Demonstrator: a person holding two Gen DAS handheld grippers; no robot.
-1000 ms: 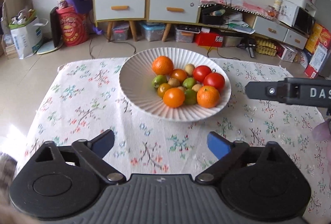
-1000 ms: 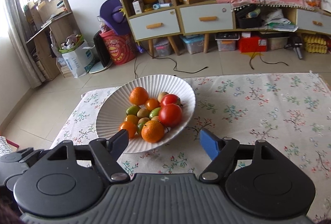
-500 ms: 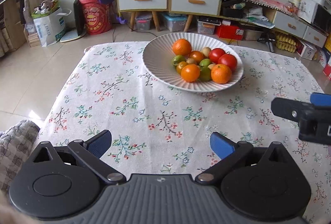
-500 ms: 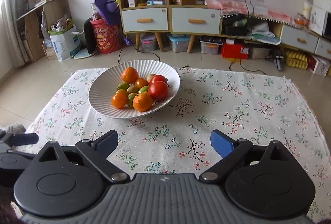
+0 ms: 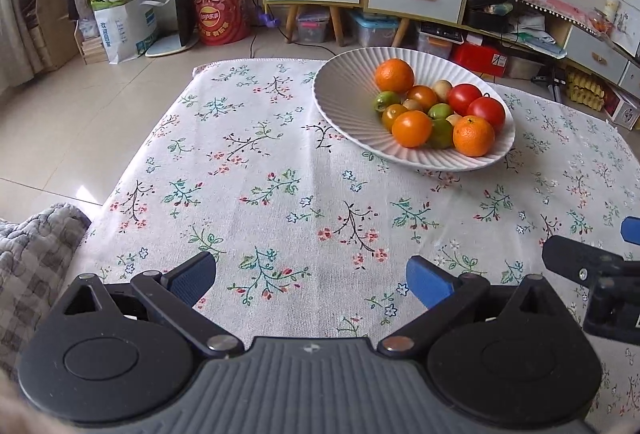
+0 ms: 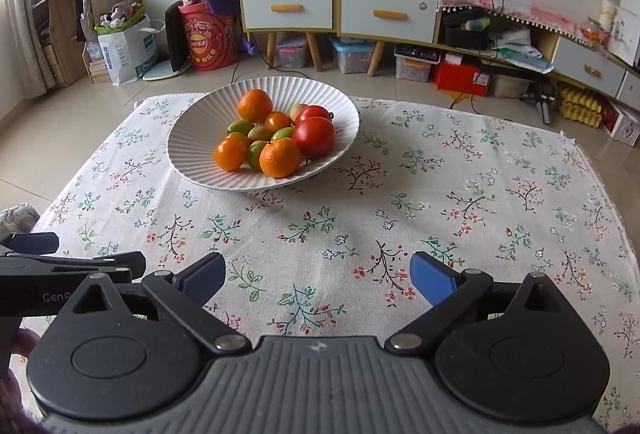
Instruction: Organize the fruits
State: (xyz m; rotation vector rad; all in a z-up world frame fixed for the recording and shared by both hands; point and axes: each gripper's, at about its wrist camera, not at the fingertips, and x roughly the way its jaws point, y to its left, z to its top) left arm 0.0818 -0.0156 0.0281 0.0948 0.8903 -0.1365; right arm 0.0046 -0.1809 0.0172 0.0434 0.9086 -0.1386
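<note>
A white ribbed bowl (image 5: 340,101) stands on the far half of the floral tablecloth (image 5: 256,161). It holds oranges (image 5: 394,75), red tomatoes (image 5: 486,112) and several small green and yellow fruits (image 5: 440,110). My left gripper (image 5: 310,280) hovers open over bare cloth near the table's front edge, well short of the bowl. In the right wrist view the bowl (image 6: 192,149) lies ahead to the left. My right gripper (image 6: 319,278) is over bare cloth too, its jaws opening with nothing between them. Each gripper shows at the edge of the other's view.
A grey quilted blanket (image 5: 36,258) lies at the table's near left corner. Beyond the table are tiled floor, a cabinet with drawers (image 6: 340,9), a red bucket (image 6: 208,37), a paper bag (image 6: 128,49) and storage boxes (image 6: 460,73).
Both grippers have drawn back from the bowl toward the table's near edge, so the bowl looks smaller and farther. The right gripper's jaws have spread wider.
</note>
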